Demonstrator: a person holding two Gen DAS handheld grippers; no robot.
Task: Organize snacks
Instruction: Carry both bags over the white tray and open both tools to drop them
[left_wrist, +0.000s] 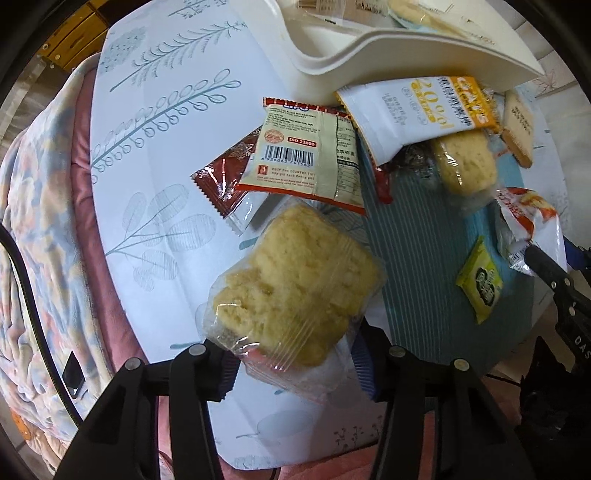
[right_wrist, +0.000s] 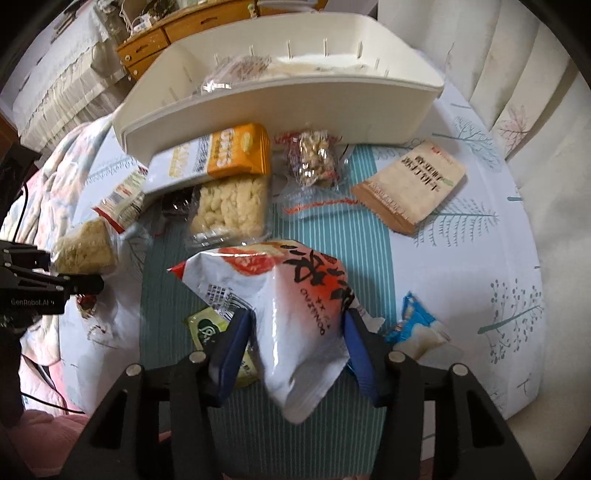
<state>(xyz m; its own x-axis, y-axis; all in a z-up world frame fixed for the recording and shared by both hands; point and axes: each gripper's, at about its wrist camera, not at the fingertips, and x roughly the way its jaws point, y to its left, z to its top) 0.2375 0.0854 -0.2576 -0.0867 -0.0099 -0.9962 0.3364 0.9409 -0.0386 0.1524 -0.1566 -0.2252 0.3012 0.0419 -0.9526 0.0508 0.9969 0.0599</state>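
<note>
My left gripper (left_wrist: 295, 363) is shut on a clear packet with a yellow crumbly cake (left_wrist: 295, 288), gripping its lower end; the same cake (right_wrist: 83, 251) shows at the left of the right wrist view. My right gripper (right_wrist: 297, 350) is shut on a white and red snack bag (right_wrist: 295, 314), which bulges between the blue pads (right_wrist: 236, 347). A white bin (right_wrist: 280, 99) stands at the far side of the table and holds a few packets. Between bin and grippers lie an orange and white oat packet (right_wrist: 221, 155), a clear rice cracker pack (right_wrist: 232, 206) and a nut pack (right_wrist: 314, 158).
Also on the plant-print tablecloth (right_wrist: 498, 258) lie a beige packet (right_wrist: 410, 184), a blue packet (right_wrist: 417, 325), a small green packet (right_wrist: 207, 325), a barcode packet (left_wrist: 306, 158) and a brown sachet (left_wrist: 225, 177). A flowered blanket (left_wrist: 37, 221) lies left of the table. A wooden drawer unit (right_wrist: 147, 44) stands behind.
</note>
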